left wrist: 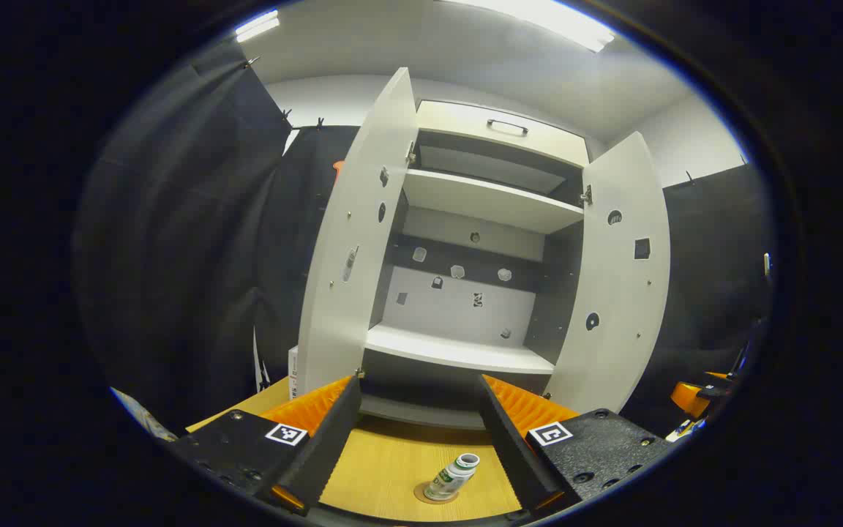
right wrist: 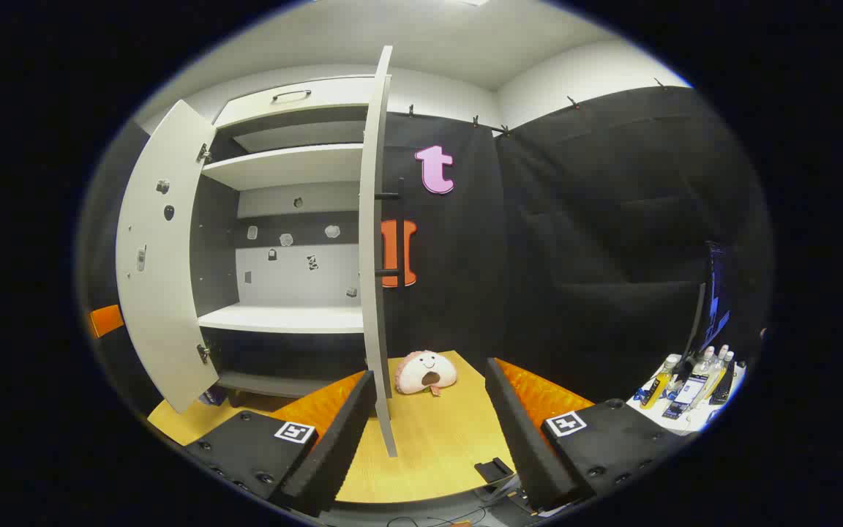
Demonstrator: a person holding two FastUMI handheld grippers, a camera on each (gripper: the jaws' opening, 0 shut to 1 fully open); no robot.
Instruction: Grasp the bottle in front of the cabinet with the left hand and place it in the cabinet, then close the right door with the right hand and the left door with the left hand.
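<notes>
A small white bottle (left wrist: 453,476) with a green label stands on the wooden table (left wrist: 392,468) in front of the cabinet (left wrist: 465,293). My left gripper (left wrist: 414,479) is open above the table, the bottle sitting between its fingers near the right one, untouched. Both cabinet doors stand open: the left door (left wrist: 352,249) and the right door (left wrist: 612,285). In the right gripper view the right door (right wrist: 374,249) shows edge-on and the left door (right wrist: 162,256) swings out. My right gripper (right wrist: 425,468) is open with nothing in it, just right of the right door's edge.
A plush toy (right wrist: 427,371) lies on the table (right wrist: 429,439) to the right of the cabinet. A side table with several bottles (right wrist: 692,377) stands at the far right. Black cloth walls surround the booth. The cabinet shelves (left wrist: 458,351) are bare.
</notes>
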